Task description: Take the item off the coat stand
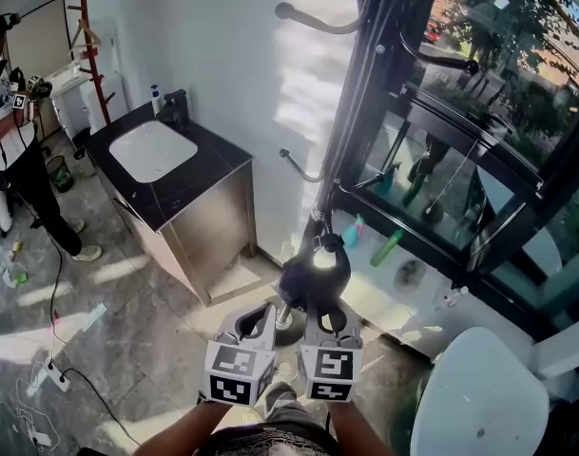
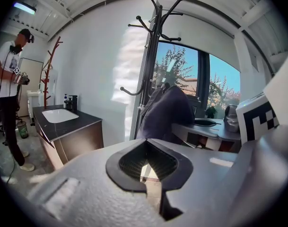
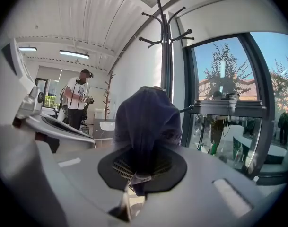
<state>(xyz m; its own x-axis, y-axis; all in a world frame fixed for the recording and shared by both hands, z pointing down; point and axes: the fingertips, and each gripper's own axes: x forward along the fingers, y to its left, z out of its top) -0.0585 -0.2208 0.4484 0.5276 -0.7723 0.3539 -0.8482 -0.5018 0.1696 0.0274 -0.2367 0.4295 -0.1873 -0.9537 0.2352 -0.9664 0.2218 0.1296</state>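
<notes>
Head view with both gripper views. The right gripper (image 1: 322, 319) is shown closed on the dark blue fabric item (image 1: 313, 275). In the right gripper view a fold of the item (image 3: 146, 122) is pinched between the 2 pads of the right gripper (image 3: 140, 170), and the rest is bunched just above and ahead of the jaws. The left gripper (image 1: 265, 313) is held close beside the right one. Its jaws (image 2: 144, 143) are seen brought together at the tips with nothing between them, and the item (image 2: 165, 115) lies ahead of them and slightly to their right. The black coat stand (image 1: 360, 103) is seen directly beyond the item, ahead of both grippers, with its hooked arms (image 3: 166, 13) spread high above the jaws. Whether the fabric is touching the pole cannot be told. A dark vanity unit (image 1: 189, 183) with 1 white basin is placed ahead and to the left of the left gripper, and a person (image 1: 13, 150) is standing farther left.
</notes>
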